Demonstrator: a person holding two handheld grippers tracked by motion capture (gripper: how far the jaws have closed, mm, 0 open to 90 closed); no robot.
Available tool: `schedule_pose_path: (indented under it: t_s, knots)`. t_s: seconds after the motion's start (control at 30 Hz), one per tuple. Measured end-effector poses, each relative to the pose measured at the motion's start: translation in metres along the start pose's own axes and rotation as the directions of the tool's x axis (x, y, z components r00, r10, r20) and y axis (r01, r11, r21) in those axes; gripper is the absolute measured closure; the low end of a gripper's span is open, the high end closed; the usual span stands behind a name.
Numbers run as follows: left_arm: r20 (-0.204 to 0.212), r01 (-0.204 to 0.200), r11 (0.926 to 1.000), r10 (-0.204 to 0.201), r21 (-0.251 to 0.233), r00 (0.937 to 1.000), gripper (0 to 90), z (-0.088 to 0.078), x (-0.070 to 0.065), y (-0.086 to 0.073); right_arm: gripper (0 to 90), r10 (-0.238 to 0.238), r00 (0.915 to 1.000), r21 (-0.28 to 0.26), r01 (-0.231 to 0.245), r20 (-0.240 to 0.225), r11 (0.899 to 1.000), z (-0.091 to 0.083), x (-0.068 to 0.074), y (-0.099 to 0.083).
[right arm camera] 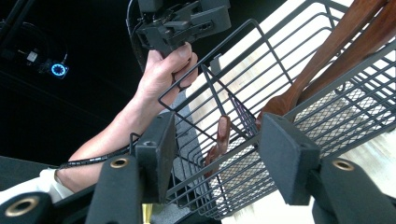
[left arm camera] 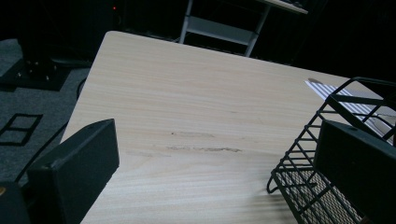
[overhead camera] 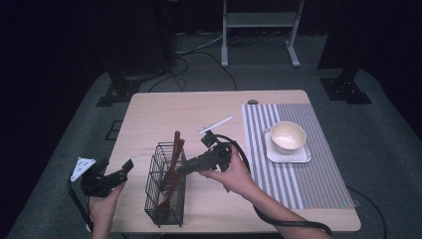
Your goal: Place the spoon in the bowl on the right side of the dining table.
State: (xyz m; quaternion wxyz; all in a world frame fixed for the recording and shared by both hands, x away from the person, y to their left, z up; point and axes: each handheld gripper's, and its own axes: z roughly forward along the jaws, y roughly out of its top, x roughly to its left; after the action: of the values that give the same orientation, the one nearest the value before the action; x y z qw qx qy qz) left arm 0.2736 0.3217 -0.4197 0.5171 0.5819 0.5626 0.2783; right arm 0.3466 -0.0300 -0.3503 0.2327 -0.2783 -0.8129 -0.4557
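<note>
Basket (overhead camera: 165,191) is standing with wooden utensils (overhead camera: 172,159) inside; right gripper (overhead camera: 181,169), jaws spread, is hovering above, seemingly to reach in; left gripper (overhead camera: 117,174), jaws spread, is idling alongside.

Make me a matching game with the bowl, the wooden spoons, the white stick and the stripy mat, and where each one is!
Things:
1. bowl
2. wooden spoons
3. white stick
4. striped mat

Places:
A. standing in the black wire basket
B. lying flat on the right part of the table
C. sitting on a white square plate
D. lying on bare wood between the basket and the mat

Pairs: 1-C, 2-A, 3-D, 4-B
</note>
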Motion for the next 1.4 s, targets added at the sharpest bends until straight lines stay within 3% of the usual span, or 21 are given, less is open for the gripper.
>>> schedule_pose_path:
  t_s: [0.4,0.77,1.4]
  knots:
    - [0.000,-0.004,1.0000,0.004,-0.002,1.0000,0.0,-0.0010,0.0008,0.0004,58.5,-0.001,0.9997,0.011,0.000,0.024,1.000,0.0074,0.0011,0.0018]
    - [-0.001,-0.003,1.0000,0.003,-0.002,1.0000,0.0,-0.0014,0.0007,0.0006,76.3,0.000,0.9992,0.016,-0.001,0.040,1.000,0.0106,0.0012,0.0010]
    - [-0.004,-0.001,1.0000,0.001,-0.006,1.0000,0.0,-0.0019,0.0010,0.0008,81.6,0.001,0.9999,-0.018,0.000,0.012,1.000,0.0061,0.0023,0.0004]
